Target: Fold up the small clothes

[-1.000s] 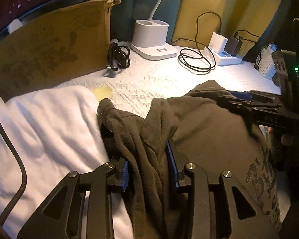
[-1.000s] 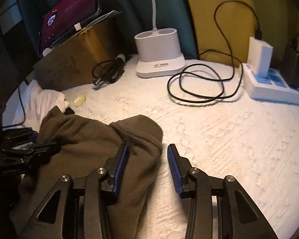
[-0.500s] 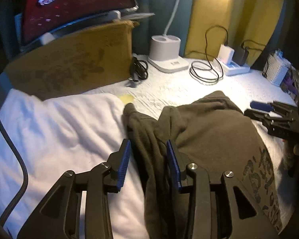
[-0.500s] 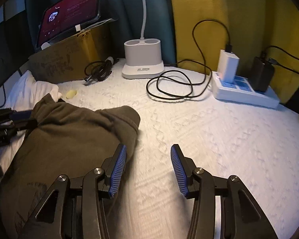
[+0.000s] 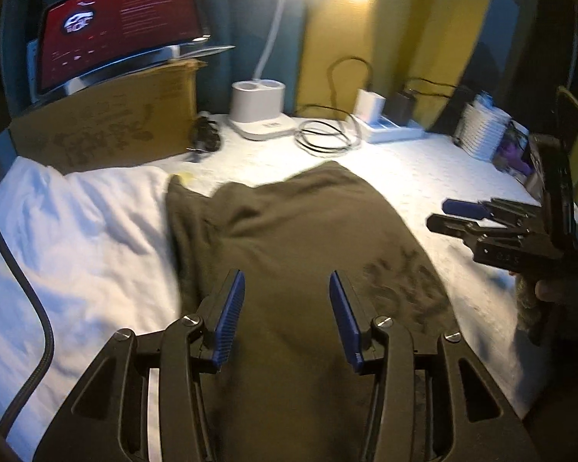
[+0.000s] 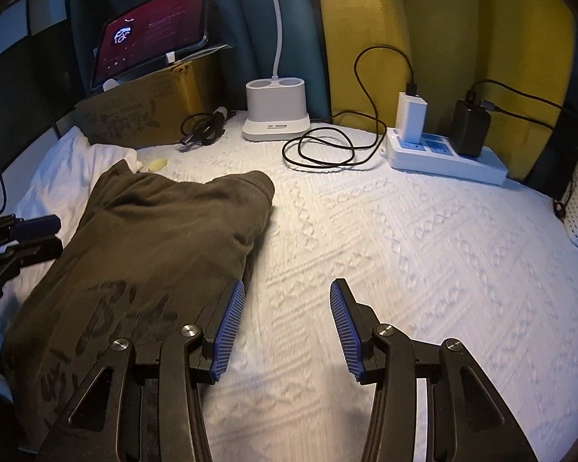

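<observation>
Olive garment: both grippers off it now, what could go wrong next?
1. The olive garment half rests on the white cloth; a regrasp by the opening left gripper may pinch both.
2. The right gripper hangs over bare bedspread, so closing there catches nothing.

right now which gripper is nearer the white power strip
Right. The right gripper hovers over bare bedspread with the white power strip ahead to its right; the left gripper, jaws opening, is above the olive garment, farther away.
</observation>
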Available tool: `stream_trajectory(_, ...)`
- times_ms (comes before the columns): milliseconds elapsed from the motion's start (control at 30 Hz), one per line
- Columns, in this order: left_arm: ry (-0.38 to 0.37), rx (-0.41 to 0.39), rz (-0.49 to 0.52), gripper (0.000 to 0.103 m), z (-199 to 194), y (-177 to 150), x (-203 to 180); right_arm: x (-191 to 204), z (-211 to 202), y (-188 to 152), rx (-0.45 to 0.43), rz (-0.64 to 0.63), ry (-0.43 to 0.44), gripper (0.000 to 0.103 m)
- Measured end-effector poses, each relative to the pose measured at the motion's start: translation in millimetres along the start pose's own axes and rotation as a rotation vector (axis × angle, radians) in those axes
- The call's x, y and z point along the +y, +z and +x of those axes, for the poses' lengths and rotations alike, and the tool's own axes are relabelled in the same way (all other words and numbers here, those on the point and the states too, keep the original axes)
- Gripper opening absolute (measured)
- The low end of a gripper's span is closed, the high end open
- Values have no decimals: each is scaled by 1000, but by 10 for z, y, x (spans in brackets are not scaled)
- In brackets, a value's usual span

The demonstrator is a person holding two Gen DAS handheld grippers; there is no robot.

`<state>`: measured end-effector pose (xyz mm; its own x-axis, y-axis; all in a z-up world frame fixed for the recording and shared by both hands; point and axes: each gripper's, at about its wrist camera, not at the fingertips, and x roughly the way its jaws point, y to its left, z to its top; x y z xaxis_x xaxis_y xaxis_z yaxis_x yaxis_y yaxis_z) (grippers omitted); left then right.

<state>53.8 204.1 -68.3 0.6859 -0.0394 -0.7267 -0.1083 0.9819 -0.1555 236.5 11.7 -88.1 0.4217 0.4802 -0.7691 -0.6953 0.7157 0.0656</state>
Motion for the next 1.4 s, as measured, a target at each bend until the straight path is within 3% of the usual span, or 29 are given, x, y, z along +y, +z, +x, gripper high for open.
stream_trajectory(500, -40, 61, 21, 46, 93, -269, -556, -178, -604, -496, -32, 42, -34, 49)
stream_trajectory(700, -24, 71, 84, 47, 134, -292, -839, -354, -841, -679, -51, 76, -63, 49)
stream_trajectory(933, -48, 38, 116, 47, 52, -226, -1106, -610, -1107, -888, -73, 131, -100, 50)
stream_trajectory(1233, -49, -14, 86, 48, -50, -162, -1322, -875, -1475, -1086, -113, 193, -150, 51)
stream_trajectory(1400, -65, -62, 98, 56, -213, -103, -1488, -983, -1719, -1159, -151, 219, -187, 53)
